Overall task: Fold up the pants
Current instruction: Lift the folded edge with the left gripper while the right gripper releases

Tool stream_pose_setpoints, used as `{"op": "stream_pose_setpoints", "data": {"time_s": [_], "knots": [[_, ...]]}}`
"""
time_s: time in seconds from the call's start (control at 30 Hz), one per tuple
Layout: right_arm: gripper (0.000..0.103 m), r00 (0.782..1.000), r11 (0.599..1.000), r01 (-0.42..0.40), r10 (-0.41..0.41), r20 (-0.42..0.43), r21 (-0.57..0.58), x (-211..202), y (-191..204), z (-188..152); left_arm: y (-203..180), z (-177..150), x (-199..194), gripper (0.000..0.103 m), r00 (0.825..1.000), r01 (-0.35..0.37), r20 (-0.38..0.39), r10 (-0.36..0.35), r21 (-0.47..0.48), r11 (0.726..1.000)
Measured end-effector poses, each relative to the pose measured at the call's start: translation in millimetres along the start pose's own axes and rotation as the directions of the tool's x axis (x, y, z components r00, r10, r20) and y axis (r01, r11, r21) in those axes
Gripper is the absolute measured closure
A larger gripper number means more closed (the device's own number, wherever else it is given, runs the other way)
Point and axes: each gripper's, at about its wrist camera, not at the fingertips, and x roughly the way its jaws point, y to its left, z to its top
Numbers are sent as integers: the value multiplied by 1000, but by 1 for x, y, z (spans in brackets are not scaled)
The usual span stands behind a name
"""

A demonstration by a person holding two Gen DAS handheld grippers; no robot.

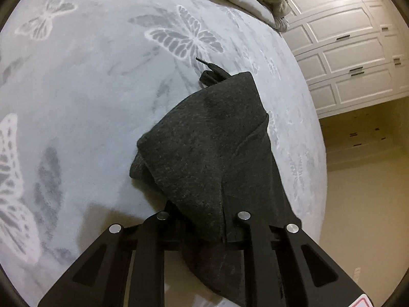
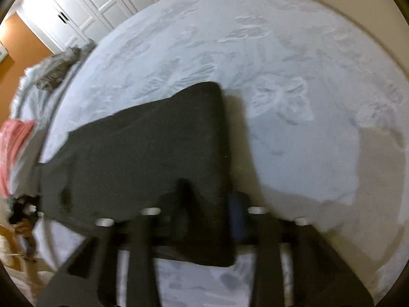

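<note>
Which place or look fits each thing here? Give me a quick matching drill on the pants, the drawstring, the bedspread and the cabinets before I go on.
Things:
1. pants
2. drawstring
3. bedspread
4. cabinets

Descriptions:
A. pale, with a butterfly pattern
B. white panelled doors with dark handles, beyond the bed
C. dark grey cloth bunched between the left gripper's fingers
D. thin black end poking out at the cloth's far edge

Pairs: 1-C, 2-D, 3-A, 4-B
</note>
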Motion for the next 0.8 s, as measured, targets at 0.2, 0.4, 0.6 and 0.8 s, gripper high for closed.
{"op": "stream_pose_setpoints", "data": {"time_s": [0.2, 0.4, 0.6, 0.8], "knots": [[38, 924, 919, 365, -338, 178, -148, -24, 48, -2, -7, -4, -2, 88, 998, -58, 16, 57, 64, 996], [28, 971, 868, 149, -38, 235, -475, -36, 181, -49, -22, -8, -1, 88, 990, -137, 55, 130, 167, 976], [62, 992, 730, 129, -104, 78, -671, 60, 273, -99, -19, -7, -2, 88, 990, -141, 48, 135, 179, 974], [91, 999, 876, 18, 4, 44, -482, 48, 269, -61, -23, -8, 2, 88, 987, -162, 51, 155, 208, 965]]}}
